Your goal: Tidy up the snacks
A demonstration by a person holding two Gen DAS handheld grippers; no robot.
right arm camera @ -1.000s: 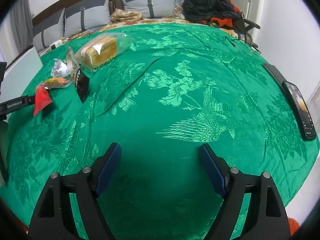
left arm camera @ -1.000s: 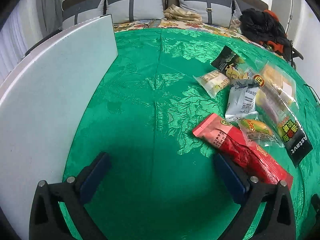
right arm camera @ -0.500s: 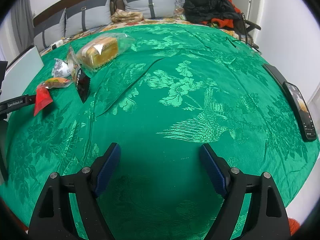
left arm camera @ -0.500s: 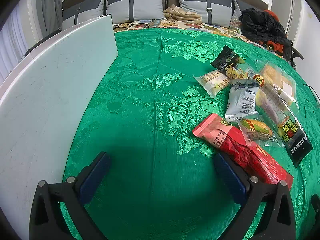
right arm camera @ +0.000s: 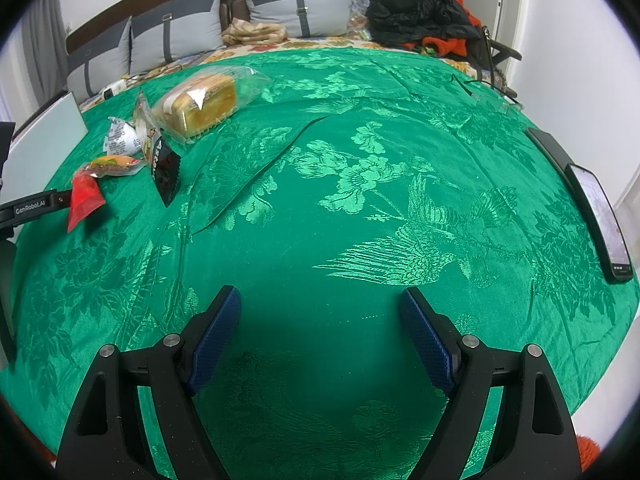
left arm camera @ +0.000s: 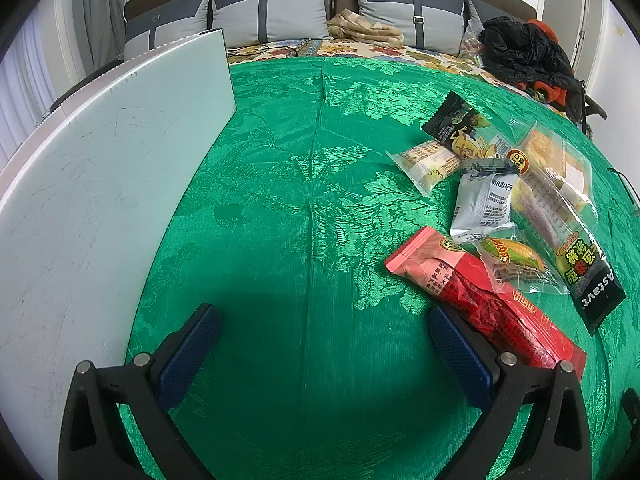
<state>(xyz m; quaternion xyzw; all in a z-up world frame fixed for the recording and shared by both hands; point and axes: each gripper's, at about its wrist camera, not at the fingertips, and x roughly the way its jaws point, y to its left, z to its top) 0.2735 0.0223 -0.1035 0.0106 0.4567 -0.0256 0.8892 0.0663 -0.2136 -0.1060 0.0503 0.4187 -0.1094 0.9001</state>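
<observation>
Several snack packets lie on a green cloth (left arm camera: 280, 220). A long red packet (left arm camera: 480, 300) lies just right of my left gripper (left arm camera: 320, 320), which is open and empty; its right finger nearly touches the packet. Beyond lie a clear packet with a yellow-green sweet (left arm camera: 512, 260), a silver packet (left arm camera: 484, 208), a long black-ended packet (left arm camera: 568, 240), a small cake packet (left arm camera: 428, 162), a black packet (left arm camera: 460, 126) and bagged bread (left arm camera: 560, 160). My right gripper (right arm camera: 320, 304) is open and empty over bare cloth; the bread (right arm camera: 200, 104) and red packet (right arm camera: 84, 200) are far left.
A white board (left arm camera: 100, 200) stands along the left edge of the cloth. Two phones (right arm camera: 600, 220) lie at the right edge in the right wrist view. Grey pillows (left arm camera: 272, 12) and a pile of dark clothes (left arm camera: 520, 52) are at the back.
</observation>
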